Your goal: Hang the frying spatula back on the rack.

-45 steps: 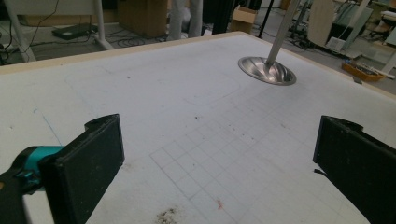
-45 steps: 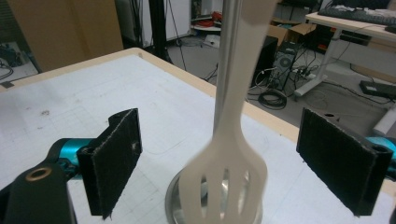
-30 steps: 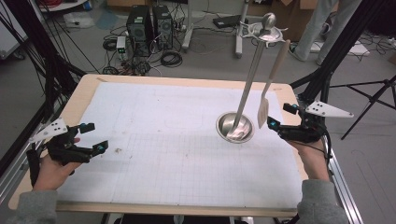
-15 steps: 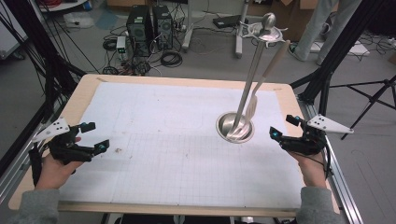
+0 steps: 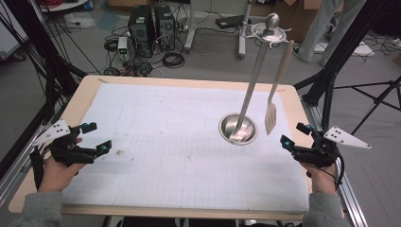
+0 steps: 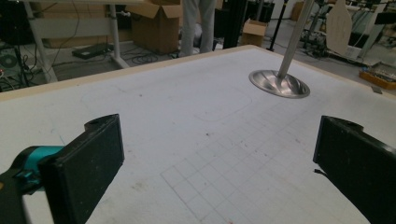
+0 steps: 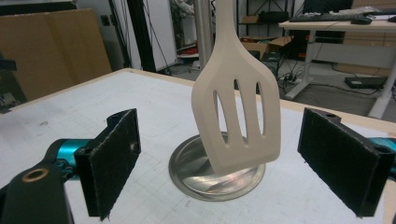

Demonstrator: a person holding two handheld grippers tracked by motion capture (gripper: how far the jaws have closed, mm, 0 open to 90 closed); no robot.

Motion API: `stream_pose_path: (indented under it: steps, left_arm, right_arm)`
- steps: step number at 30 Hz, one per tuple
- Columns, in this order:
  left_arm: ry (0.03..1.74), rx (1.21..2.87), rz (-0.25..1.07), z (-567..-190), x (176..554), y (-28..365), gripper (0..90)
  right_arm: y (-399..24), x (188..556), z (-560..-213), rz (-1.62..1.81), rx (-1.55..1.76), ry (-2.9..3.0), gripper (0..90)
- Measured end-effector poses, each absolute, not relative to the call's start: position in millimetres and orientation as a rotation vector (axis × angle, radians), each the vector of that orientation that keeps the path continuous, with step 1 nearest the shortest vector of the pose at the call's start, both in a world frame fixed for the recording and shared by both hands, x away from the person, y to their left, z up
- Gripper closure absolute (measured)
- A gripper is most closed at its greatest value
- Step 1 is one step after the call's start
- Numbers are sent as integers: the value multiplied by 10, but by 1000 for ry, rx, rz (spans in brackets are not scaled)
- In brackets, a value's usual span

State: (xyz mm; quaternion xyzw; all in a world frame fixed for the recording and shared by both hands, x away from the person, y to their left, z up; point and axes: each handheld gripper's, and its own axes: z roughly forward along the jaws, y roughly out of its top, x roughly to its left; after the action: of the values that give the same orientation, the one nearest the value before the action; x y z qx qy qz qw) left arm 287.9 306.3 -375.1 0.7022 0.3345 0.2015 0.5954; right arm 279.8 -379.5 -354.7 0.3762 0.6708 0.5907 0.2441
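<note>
- Cream slotted spatula [image 7: 237, 105] hangs from steel utensil stand [image 5: 238, 128], blade above its round base.
- Right gripper [image 5: 293, 137]: jaws spread, empty, just beside blade.
- Left gripper [image 5: 93, 137]: spread, idle, well apart.
- Advice: close squarely on blade faces, then lift off hook.

High cam overhead; gripper cams low, sharing stand base [image 5: 238, 128].
</note>
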Motion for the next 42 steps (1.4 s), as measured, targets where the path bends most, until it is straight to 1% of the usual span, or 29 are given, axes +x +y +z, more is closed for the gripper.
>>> stream_pose_path:
  steps: [8,24,33,42]
  left_arm:
    - [774,1606,460,-3752,2877,3071,22]
    - [803,1570,456,-3814,2895,3138,22]
    - [817,1584,450,-3877,2898,3128,22]
    - [862,1576,468,-3921,2854,3174,22]
  right_arm:
    - [-3840,2734,-3585,1629,1026,1837,120]
    - [-4006,2579,-3786,1628,1067,1819,121]
    - [-4061,2559,-3918,1596,1114,1831,123]
    - [-4079,2611,-3962,1617,1132,1816,123]
